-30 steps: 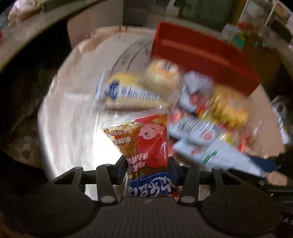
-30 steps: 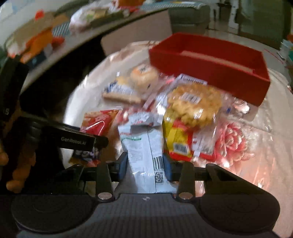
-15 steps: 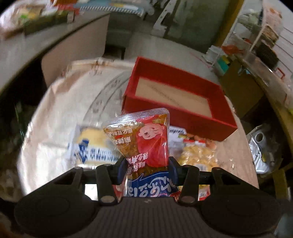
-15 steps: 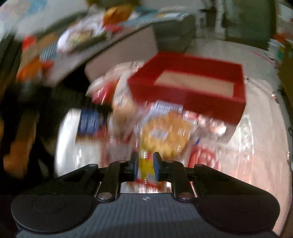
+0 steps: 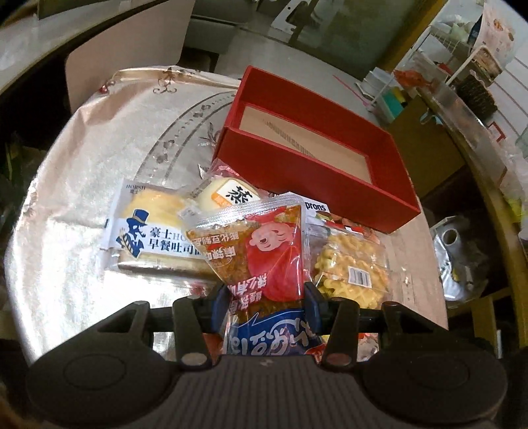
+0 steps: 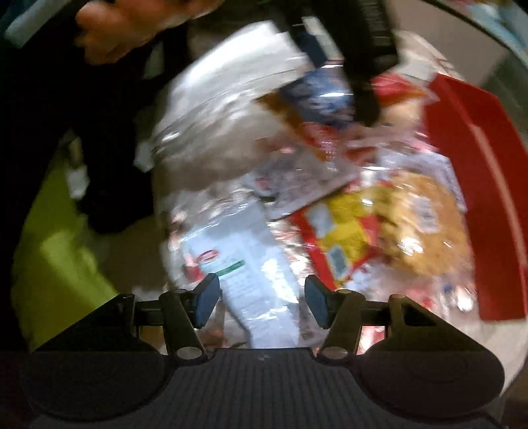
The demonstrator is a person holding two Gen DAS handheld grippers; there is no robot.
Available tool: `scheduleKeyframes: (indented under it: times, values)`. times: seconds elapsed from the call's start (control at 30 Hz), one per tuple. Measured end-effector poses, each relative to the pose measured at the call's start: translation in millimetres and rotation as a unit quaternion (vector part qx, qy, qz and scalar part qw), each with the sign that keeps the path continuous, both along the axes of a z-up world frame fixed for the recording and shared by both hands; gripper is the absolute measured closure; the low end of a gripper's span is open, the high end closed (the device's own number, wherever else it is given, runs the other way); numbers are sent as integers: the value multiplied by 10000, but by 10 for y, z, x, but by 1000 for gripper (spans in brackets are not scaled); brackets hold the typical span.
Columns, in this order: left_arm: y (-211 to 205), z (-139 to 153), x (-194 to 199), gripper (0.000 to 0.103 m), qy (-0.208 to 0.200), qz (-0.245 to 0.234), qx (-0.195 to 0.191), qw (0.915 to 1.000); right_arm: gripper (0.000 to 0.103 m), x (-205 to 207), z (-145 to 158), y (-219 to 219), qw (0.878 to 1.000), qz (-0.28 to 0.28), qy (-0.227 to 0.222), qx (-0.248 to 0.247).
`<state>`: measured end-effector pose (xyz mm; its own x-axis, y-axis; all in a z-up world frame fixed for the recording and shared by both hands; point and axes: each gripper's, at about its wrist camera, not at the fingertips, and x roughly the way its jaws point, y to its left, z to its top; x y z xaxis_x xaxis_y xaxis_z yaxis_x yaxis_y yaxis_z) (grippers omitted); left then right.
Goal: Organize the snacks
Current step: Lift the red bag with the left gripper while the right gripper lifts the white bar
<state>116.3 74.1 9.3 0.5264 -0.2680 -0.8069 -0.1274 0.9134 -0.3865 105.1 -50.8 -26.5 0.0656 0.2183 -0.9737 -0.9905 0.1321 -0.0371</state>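
Note:
My left gripper (image 5: 265, 302) is shut on a red and blue snack pouch (image 5: 260, 254), held upright above the pile. Behind it an open red box (image 5: 313, 175) shows a bare brown floor. A bread pack (image 5: 148, 237), a round bun (image 5: 227, 198) and a yellow waffle pack (image 5: 349, 267) lie in front of the box. In the blurred right wrist view my right gripper (image 6: 260, 302) points steeply down, its jaws opening; a white and green packet (image 6: 254, 287) lies between them, untouched by the pads. The left gripper's dark body (image 6: 359, 62) with its pouch shows at the top.
A shiny patterned cloth (image 5: 82, 184) covers the round table. A yellow and red pack (image 6: 343, 231) and the waffle pack (image 6: 419, 224) lie beside the red box (image 6: 481, 184). A hand (image 6: 122, 29) shows top left. Shelves and clutter (image 5: 462, 82) stand beyond the table's right edge.
The right gripper let go of the white and green packet, shut empty, rolled sharply and tipped downward, and now stands apart over that packet. The left gripper drifted toward the red box with its pouch.

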Motion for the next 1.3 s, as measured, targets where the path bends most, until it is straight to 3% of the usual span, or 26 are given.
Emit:
scheduleKeyframes:
  times: [0.03, 0.13, 0.23, 0.43, 0.53, 0.77, 1.07, 1.23, 1.3]
  values:
    - [3, -8, -6, 62, 21, 10, -34, 10000, 27, -37, -2, 12, 9998, 131, 101, -95]
    - [-19, -51, -7, 62, 116, -9, -49, 9999, 29, -57, -150, 91, 9979, 423, 281, -413]
    - [-40, -81, -16, 62, 159, -17, 22, 9999, 31, -39, -337, 138, 9976, 454, -54, -527]
    - [-7, -143, -28, 62, 261, 18, 110, 9996, 46, 59, -308, 57, 9962, -822, 117, -243]
    - [-19, -113, -56, 62, 193, 9, 114, 9997, 54, 88, -252, -111, 9866, -1596, 327, 93]
    - [-41, -46, -97, 62, 70, 4, 75, 9999, 58, 20, -9, -418, 9623, -2573, 337, 818]
    - [28, 85, -130, 61, -179, 136, -159, 9996, 59, 82, 520, -744, 9136, -3546, 399, 1949]
    - [42, 150, -51, 61, -268, 237, -241, 9991, 61, 144, 587, -971, 8691, -4129, 642, 2647]
    - [30, 183, 12, 61, -309, 261, -359, 9985, 62, 210, 620, -1020, 8570, -4214, 706, 2882]
